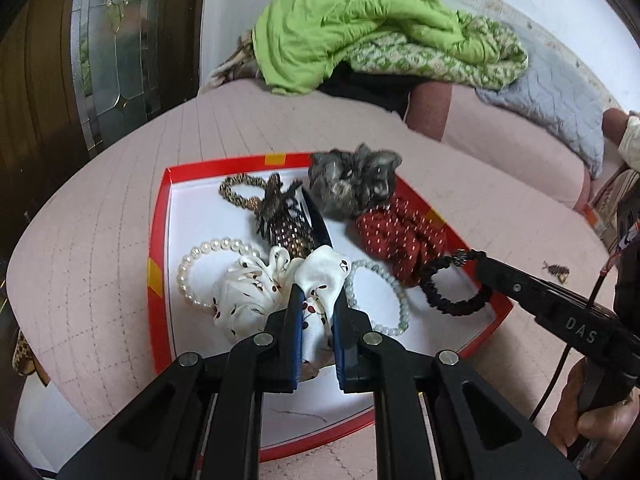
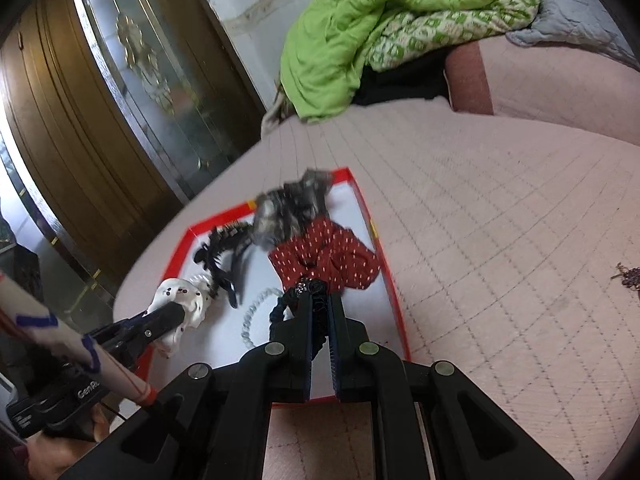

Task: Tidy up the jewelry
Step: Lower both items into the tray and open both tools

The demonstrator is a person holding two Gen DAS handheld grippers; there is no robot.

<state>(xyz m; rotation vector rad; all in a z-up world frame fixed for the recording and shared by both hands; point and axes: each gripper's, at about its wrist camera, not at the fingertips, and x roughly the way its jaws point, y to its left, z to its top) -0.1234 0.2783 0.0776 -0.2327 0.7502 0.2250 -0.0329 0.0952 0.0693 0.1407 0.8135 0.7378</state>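
The left gripper (image 1: pixel 318 304) was clamped on the white spotted scrunchie (image 1: pixel 256 288), and the right gripper (image 2: pixel 320 300) was pinched shut on the black beaded bracelet (image 1: pixel 456 286), both over the red tray (image 1: pixel 160 248) on the pink bed (image 1: pixel 100 240). The scrunchie lay against two pearl bracelets (image 1: pixel 208 256), so lifting it could have dragged one out. The black bracelet, held only by a thin edge, could have slipped free or snagged the red scrunchie (image 1: pixel 400 236) touching it.
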